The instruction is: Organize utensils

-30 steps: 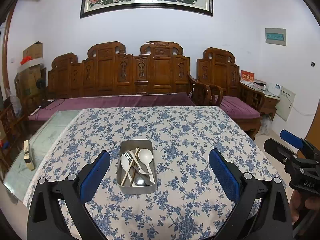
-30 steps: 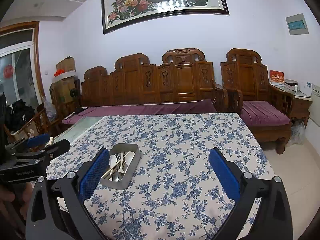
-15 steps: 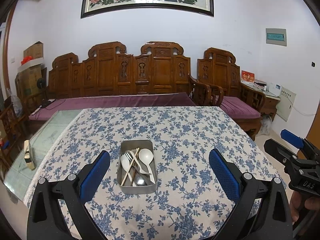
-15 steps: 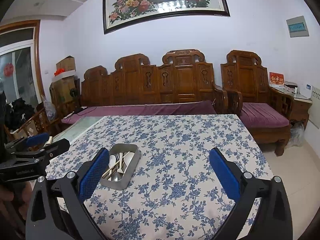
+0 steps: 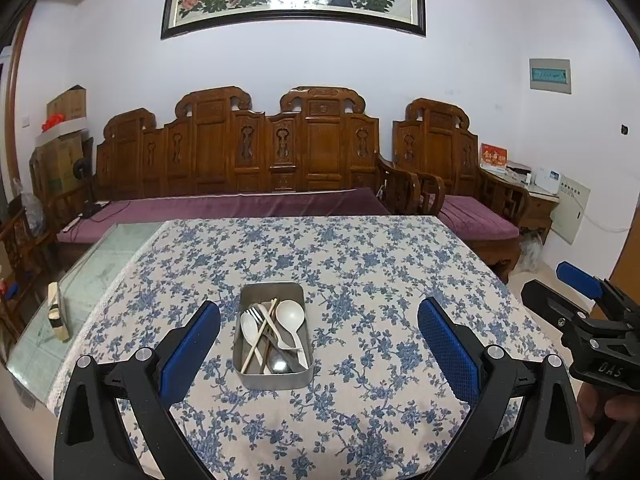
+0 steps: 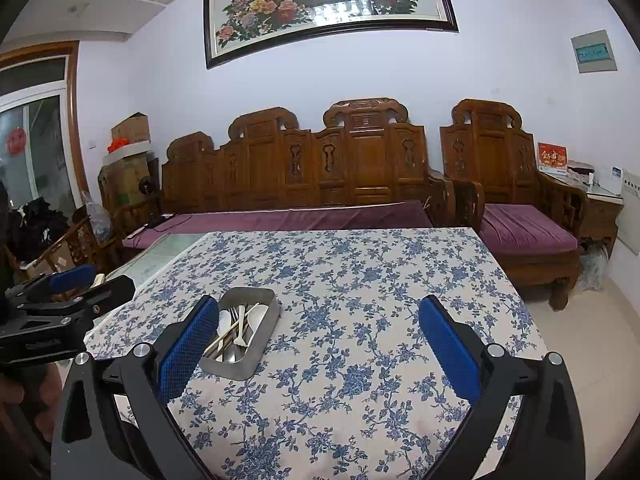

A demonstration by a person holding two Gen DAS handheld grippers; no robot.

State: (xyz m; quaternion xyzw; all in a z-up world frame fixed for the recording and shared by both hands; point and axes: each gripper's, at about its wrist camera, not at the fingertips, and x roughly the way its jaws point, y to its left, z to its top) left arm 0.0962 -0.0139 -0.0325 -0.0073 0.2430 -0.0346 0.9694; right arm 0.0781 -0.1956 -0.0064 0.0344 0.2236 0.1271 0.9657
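**Both grippers spread wide over the table, tin untouched**

Nearest, the left gripper [image 5: 319,336] hangs above the table's near edge with its blue pads [image 5: 448,350] spread wide, holding and touching nothing. The right gripper [image 6: 319,336] is alongside it, fingers equally wide apart and empty.

Just beyond, a metal tin [image 5: 273,334] sits on the blue-flowered tablecloth [image 5: 380,264], framed between the left gripper's fingers and close to the right gripper's left pad [image 6: 188,346] in that view. In the tin lie two white spoons [image 5: 291,320], a fork [image 5: 256,316], chopsticks [image 5: 261,334] and a metal spoon [image 5: 279,364], crossed over one another.

Past the table stands a carved wooden bench [image 5: 248,160] against the wall.
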